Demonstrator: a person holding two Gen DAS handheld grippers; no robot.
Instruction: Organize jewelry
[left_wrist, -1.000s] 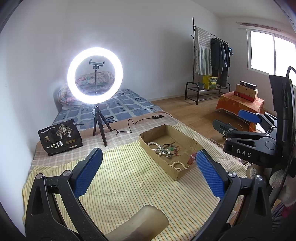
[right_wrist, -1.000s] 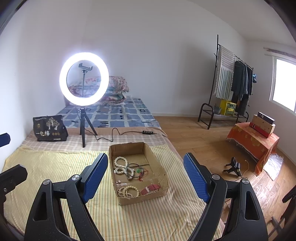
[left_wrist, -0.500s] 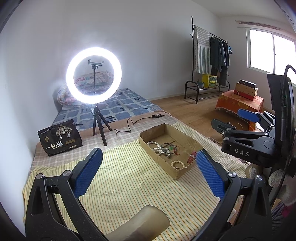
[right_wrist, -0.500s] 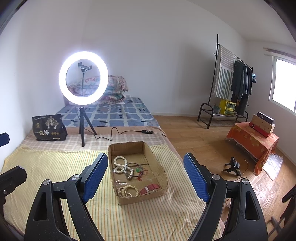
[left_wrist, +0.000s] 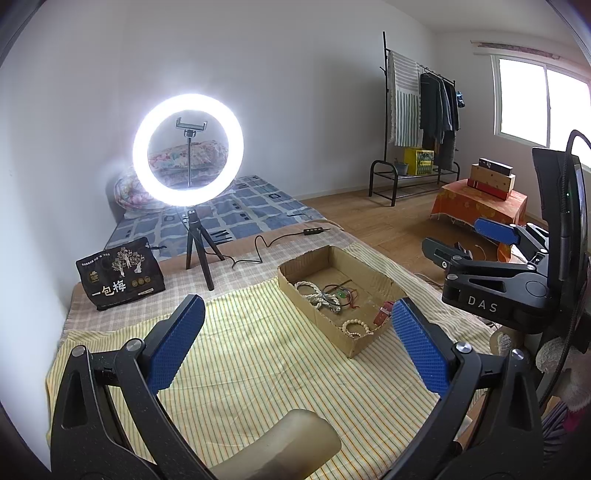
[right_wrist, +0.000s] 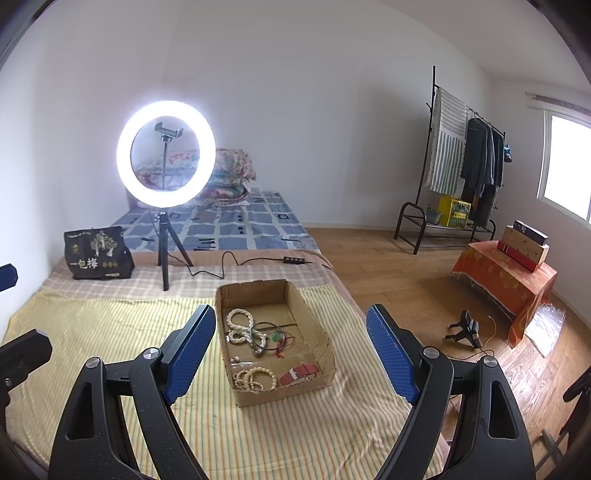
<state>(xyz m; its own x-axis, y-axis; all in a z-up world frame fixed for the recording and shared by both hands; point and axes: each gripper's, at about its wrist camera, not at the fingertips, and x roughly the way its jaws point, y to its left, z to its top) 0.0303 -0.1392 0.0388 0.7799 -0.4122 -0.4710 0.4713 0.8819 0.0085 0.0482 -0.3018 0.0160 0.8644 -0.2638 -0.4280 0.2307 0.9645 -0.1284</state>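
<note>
An open cardboard box (right_wrist: 314, 325) sits on the yellow striped cloth (right_wrist: 110, 325). It holds a white bead necklace (right_wrist: 238, 326), a dark cord with a green pendant (right_wrist: 275, 336), a cream bead bracelet (right_wrist: 255, 378) and a red strap (right_wrist: 299, 372). The box also shows in the left wrist view (left_wrist: 384, 282), with the bracelet (left_wrist: 354, 326) near its front. My right gripper (right_wrist: 291, 350) is open and empty, above the box's near end. My left gripper (left_wrist: 299, 343) is open and empty, left of the box. The right gripper's body (left_wrist: 491, 288) shows at right.
A lit ring light on a tripod (right_wrist: 165, 155) stands behind the box, its cable (right_wrist: 229, 264) trailing right. A black printed bag (right_wrist: 96, 253) lies at back left. A beige rounded object (left_wrist: 288, 443) sits under the left gripper. The bed's edge drops to the wooden floor (right_wrist: 406, 295) on the right.
The right gripper has drifted slightly forward toward the box. The left gripper has barely shifted. Both stay open and empty.
</note>
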